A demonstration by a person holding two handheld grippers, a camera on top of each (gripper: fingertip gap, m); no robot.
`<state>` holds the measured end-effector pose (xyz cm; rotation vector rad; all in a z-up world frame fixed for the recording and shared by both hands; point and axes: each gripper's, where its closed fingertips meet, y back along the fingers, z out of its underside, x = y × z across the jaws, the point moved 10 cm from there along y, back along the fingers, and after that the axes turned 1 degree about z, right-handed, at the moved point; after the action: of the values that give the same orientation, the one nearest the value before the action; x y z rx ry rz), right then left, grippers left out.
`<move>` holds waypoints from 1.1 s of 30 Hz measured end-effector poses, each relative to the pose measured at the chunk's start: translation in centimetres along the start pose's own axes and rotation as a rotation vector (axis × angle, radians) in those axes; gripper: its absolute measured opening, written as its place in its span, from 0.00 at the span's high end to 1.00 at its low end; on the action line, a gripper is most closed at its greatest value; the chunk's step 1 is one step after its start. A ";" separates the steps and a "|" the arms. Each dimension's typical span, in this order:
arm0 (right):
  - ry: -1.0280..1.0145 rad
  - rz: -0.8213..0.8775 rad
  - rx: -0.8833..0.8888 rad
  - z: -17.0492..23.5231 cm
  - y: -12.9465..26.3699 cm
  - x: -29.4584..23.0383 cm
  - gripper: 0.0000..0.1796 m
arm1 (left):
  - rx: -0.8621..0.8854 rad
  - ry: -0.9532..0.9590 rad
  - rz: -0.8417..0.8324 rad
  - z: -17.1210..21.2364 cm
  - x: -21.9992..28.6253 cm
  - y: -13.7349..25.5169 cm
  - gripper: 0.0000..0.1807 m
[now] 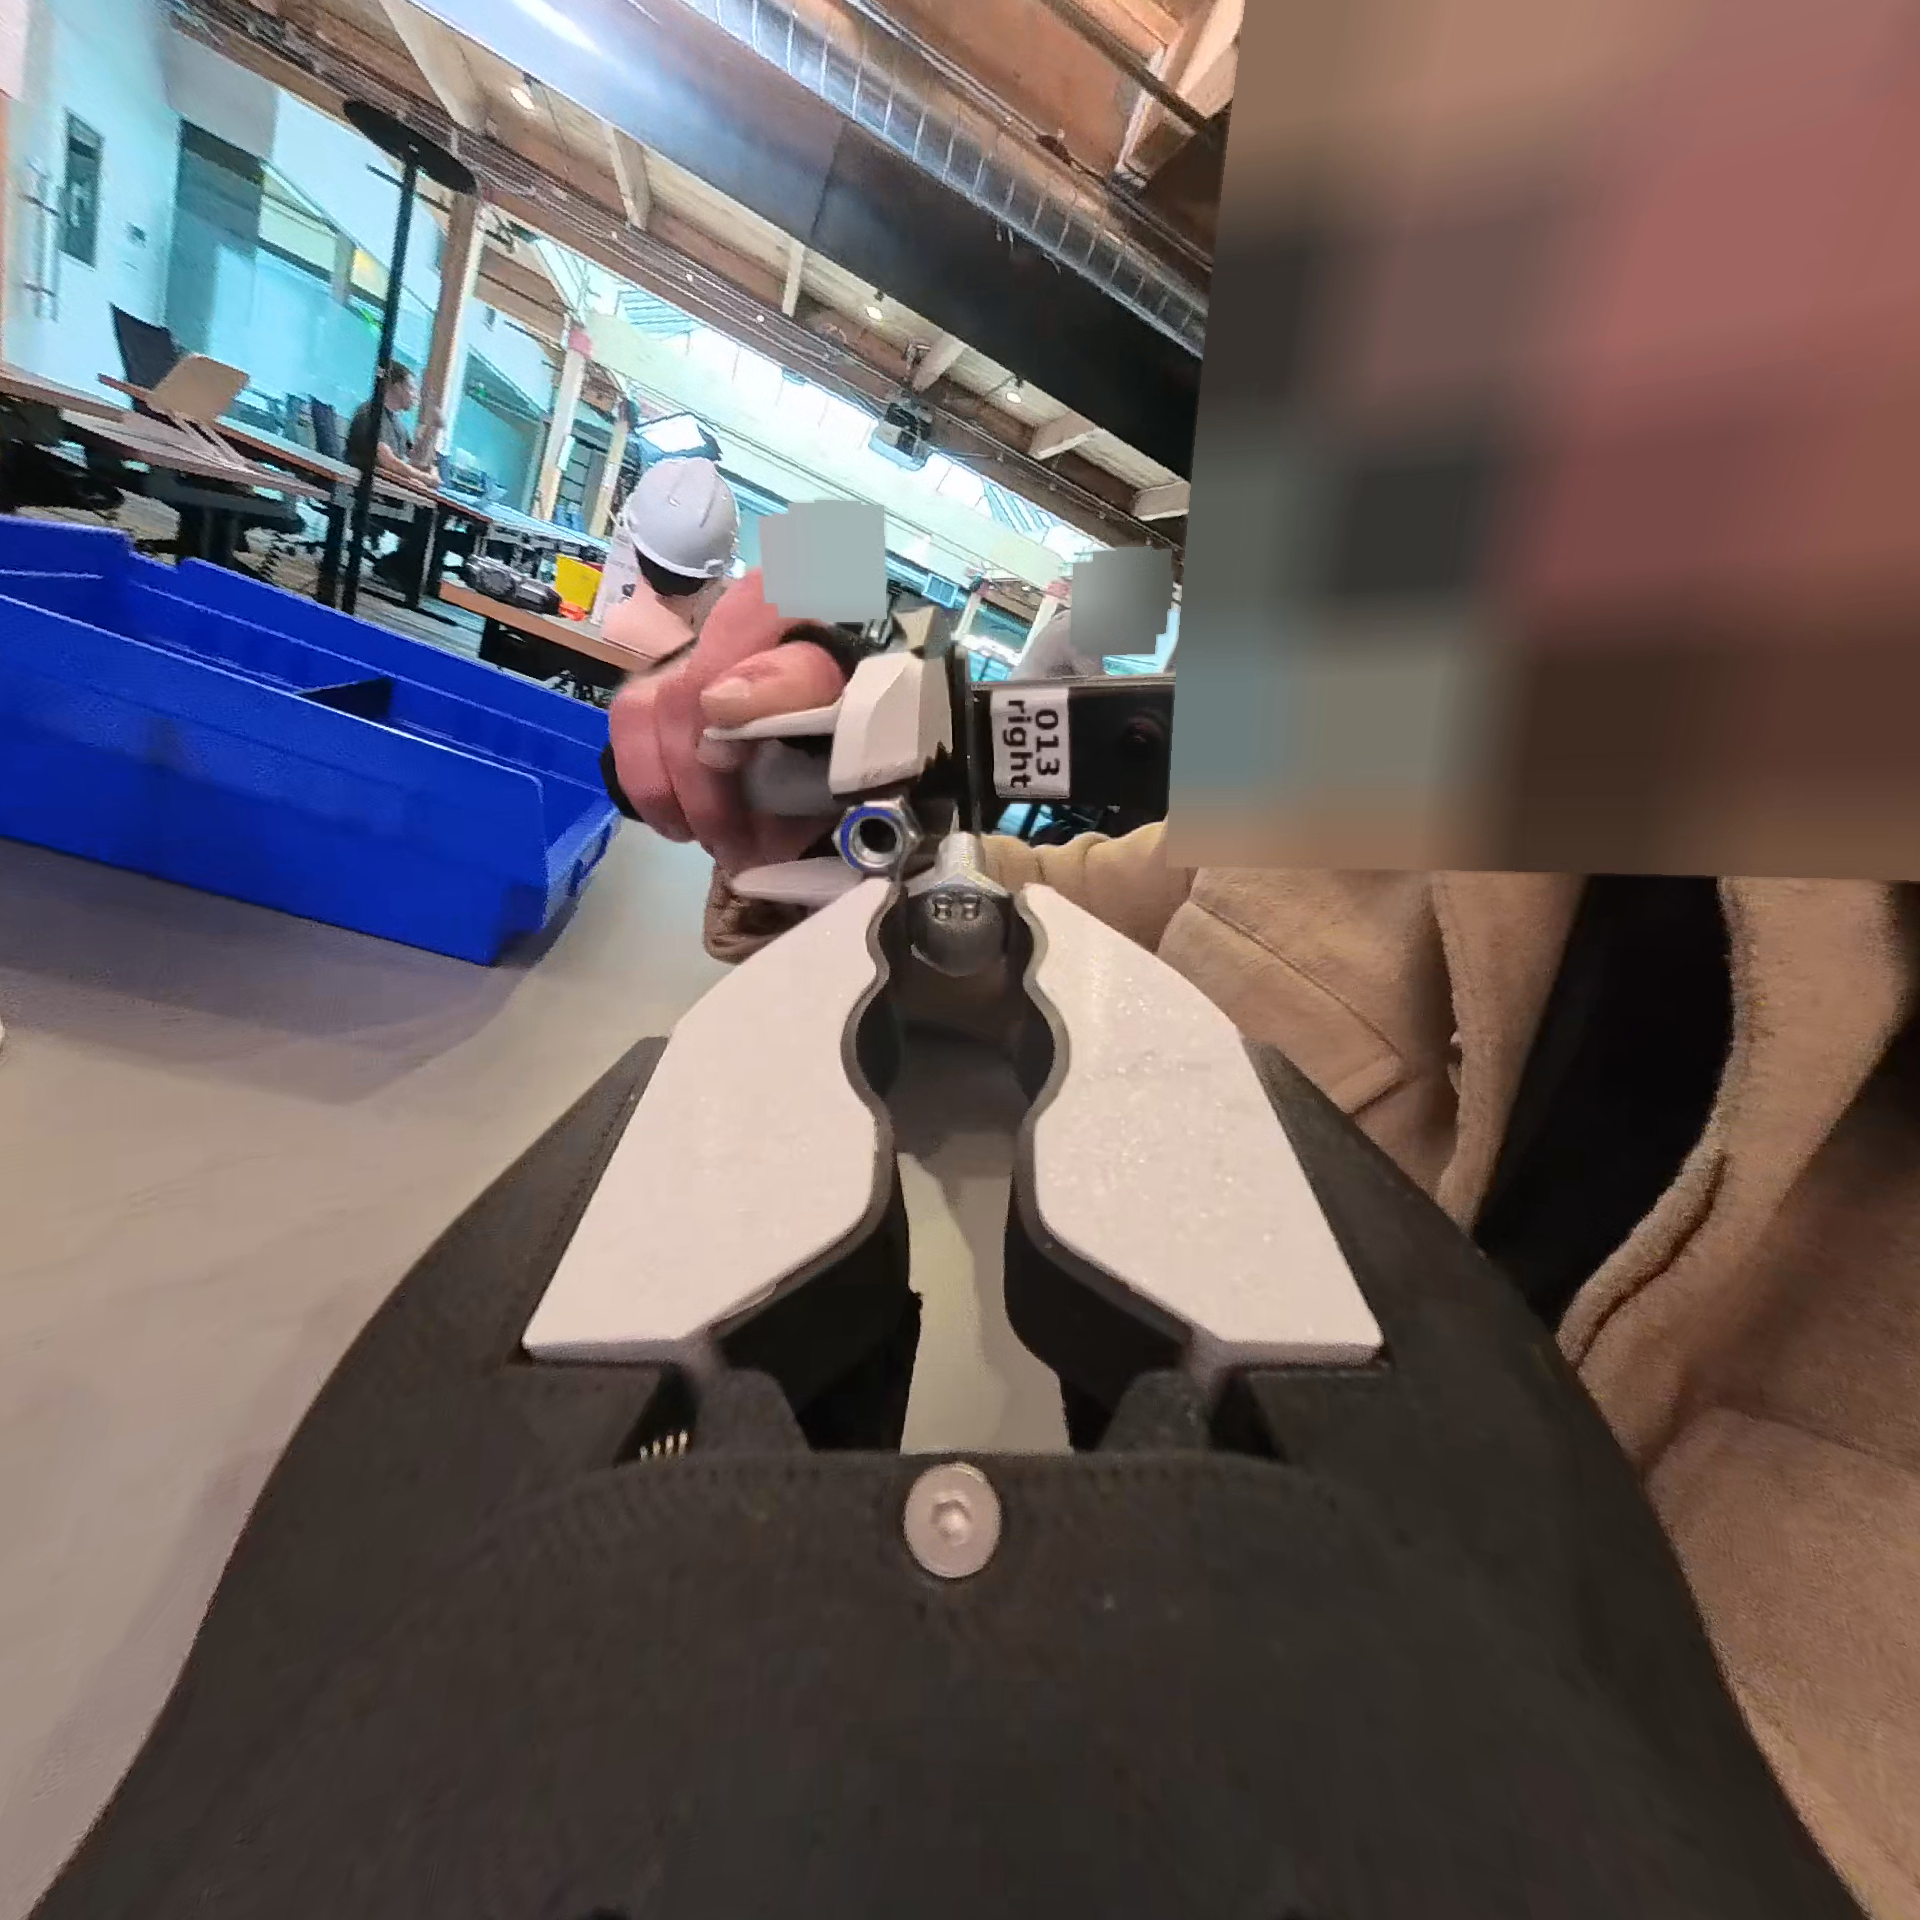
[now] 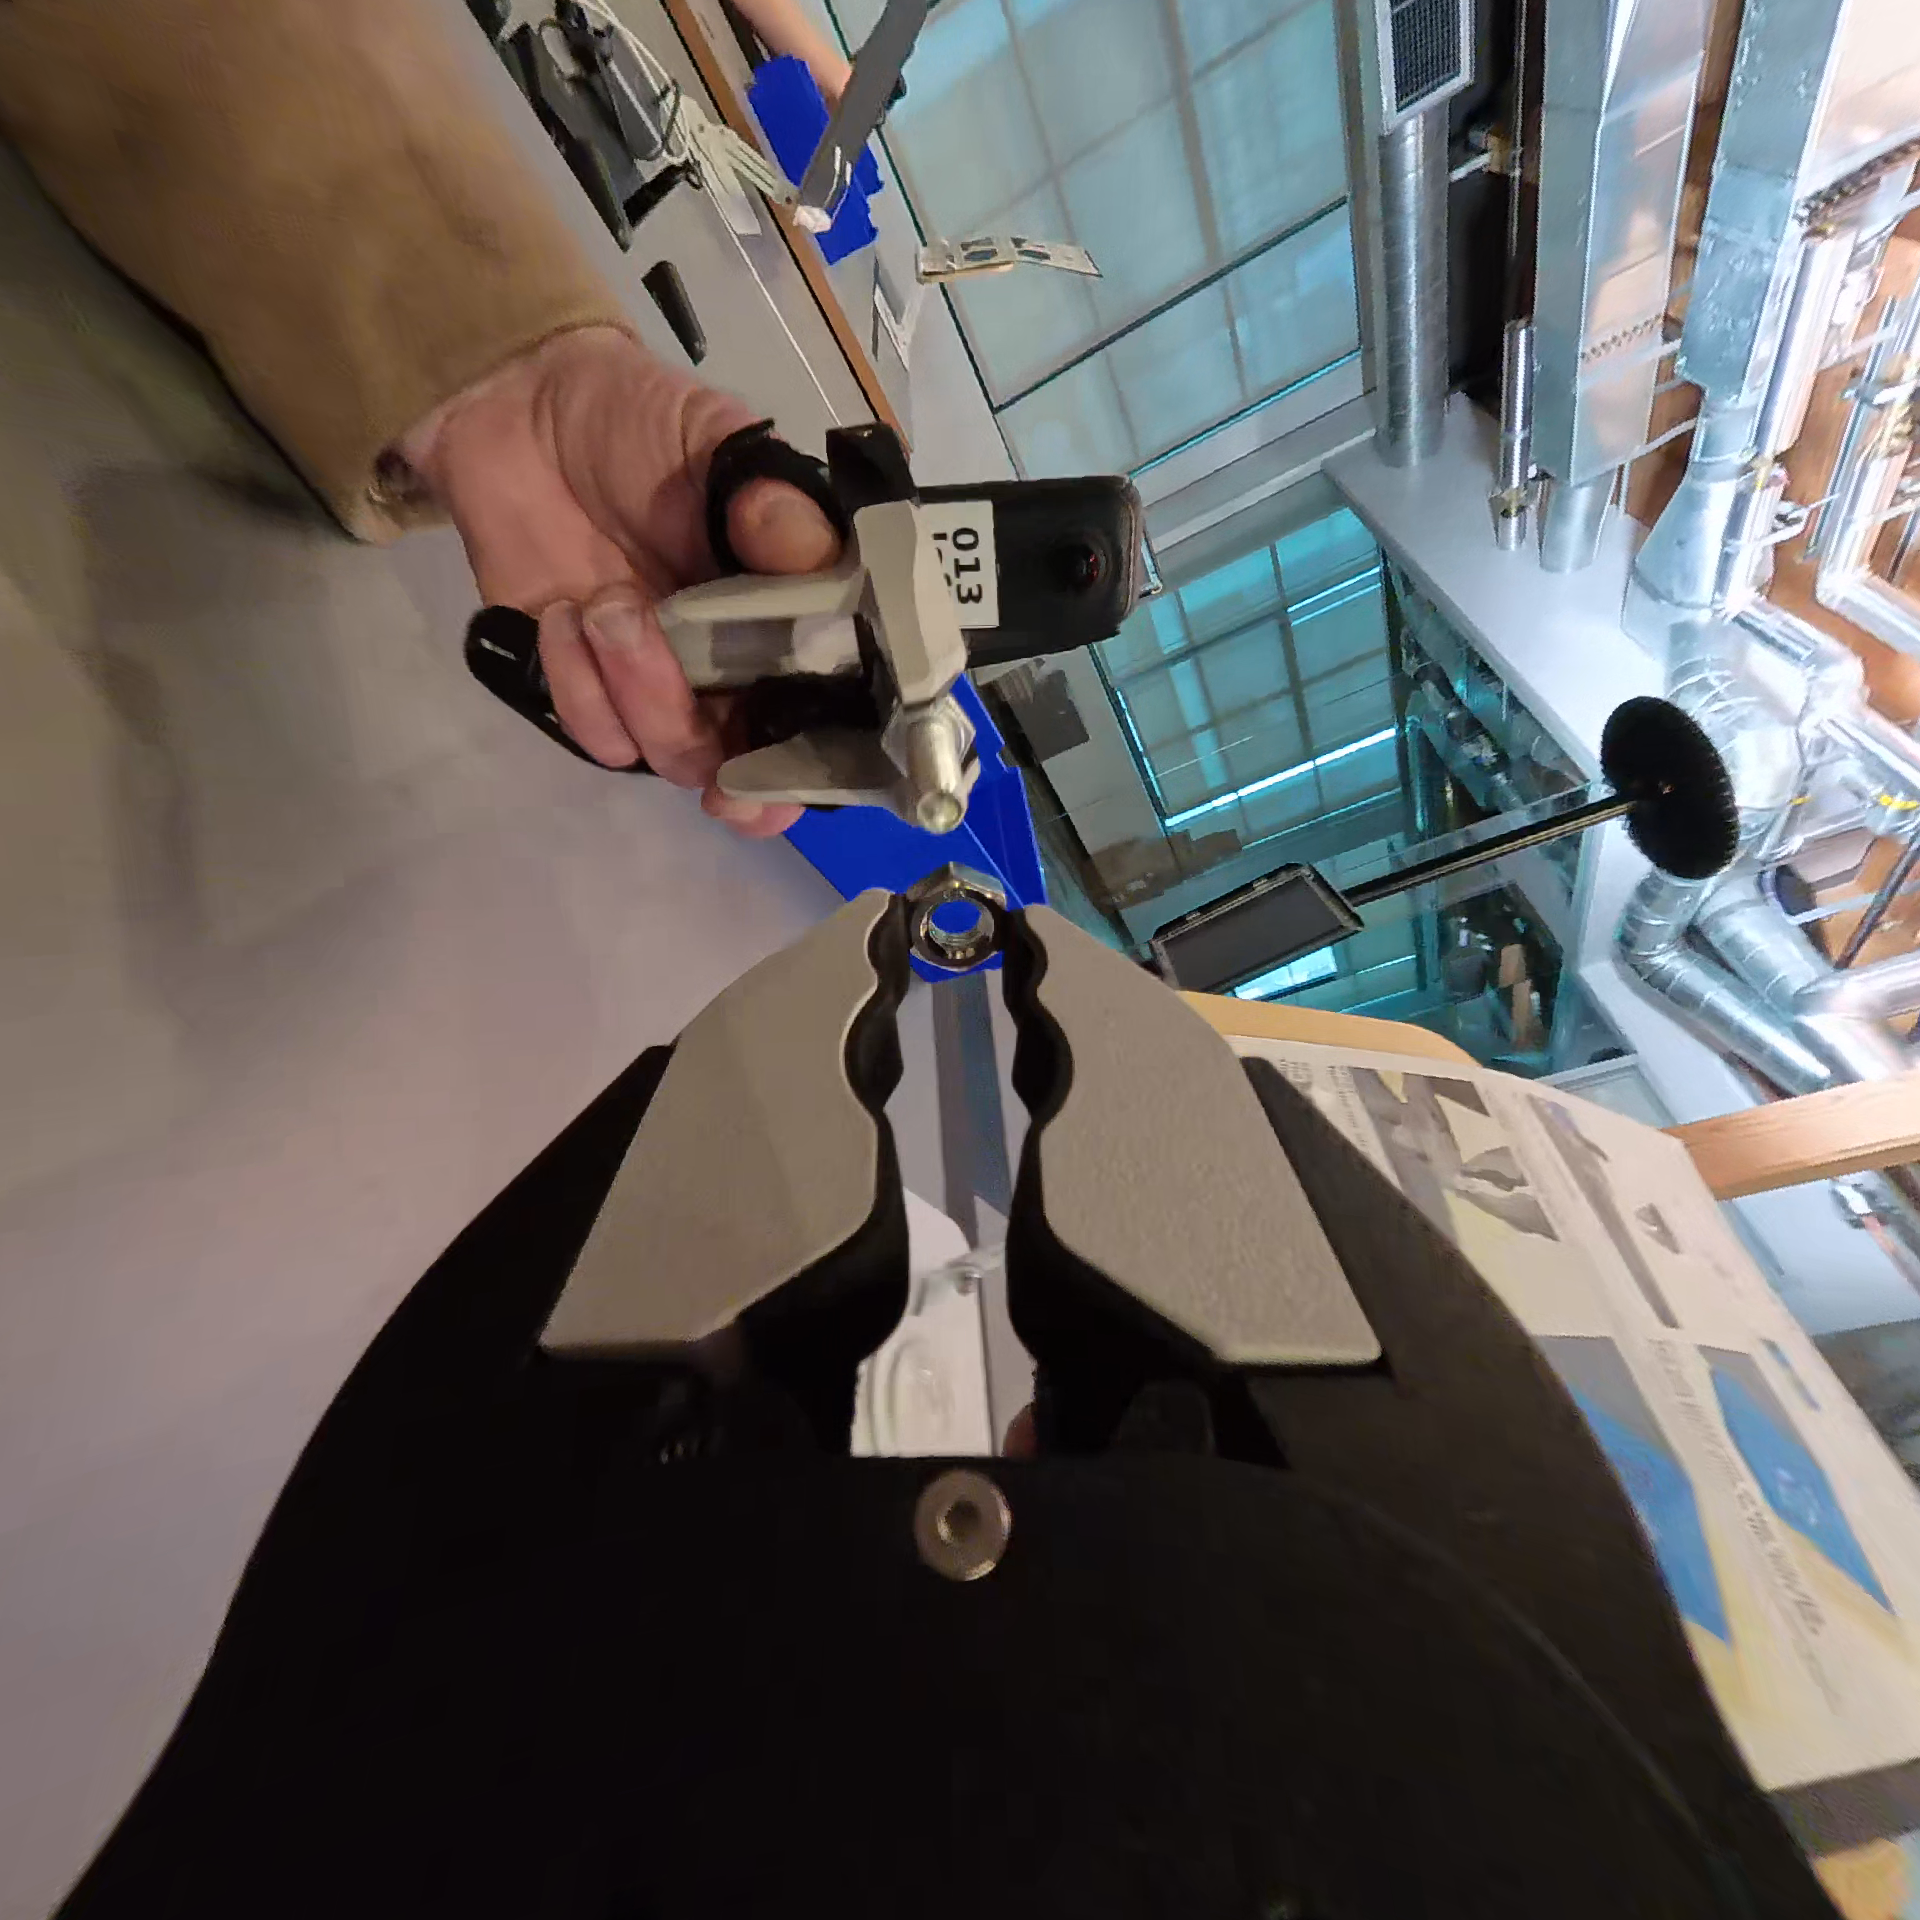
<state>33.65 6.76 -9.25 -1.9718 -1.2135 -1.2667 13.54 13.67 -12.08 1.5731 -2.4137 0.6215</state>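
My left gripper [image 1: 951,902] is shut on a silver bolt [image 1: 956,923], gripping it by the head end between its white fingertips. My right gripper [image 2: 951,920] is shut on a silver hex nut [image 2: 951,932] with a blue insert. In the right wrist view the left gripper [image 2: 896,732] is held in a hand and points the bolt [image 2: 930,774] down at the nut, with a small gap between the bolt tip and the nut. In the left wrist view the nut [image 1: 875,831] hangs just above and left of the bolt.
A blue plastic bin [image 1: 260,727] stands on the grey table [image 1: 260,1143] to the left, and shows behind the grippers in the right wrist view [image 2: 883,847]. A printed sheet [image 2: 1558,1403] lies at the right. The person's beige sleeve [image 1: 1558,1143] is close on the right.
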 end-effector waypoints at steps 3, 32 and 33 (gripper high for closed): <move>-0.106 0.018 0.019 0.1 0.0 0.4 0.90 | -0.068 -0.063 -0.083 -0.1 -0.1 0.4 0.91; -0.655 -0.007 -0.827 15.6 17.1 9.5 0.90 | -0.314 -0.389 -0.492 -0.4 -0.2 1.8 0.90; -0.705 -0.043 -0.889 16.8 17.2 8.8 0.90 | -0.316 -0.388 -0.493 -0.3 -0.2 1.8 0.90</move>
<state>57.83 15.12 -7.87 -3.2520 -1.0488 -1.2951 12.02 14.60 -12.32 2.1692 -2.0704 -0.1608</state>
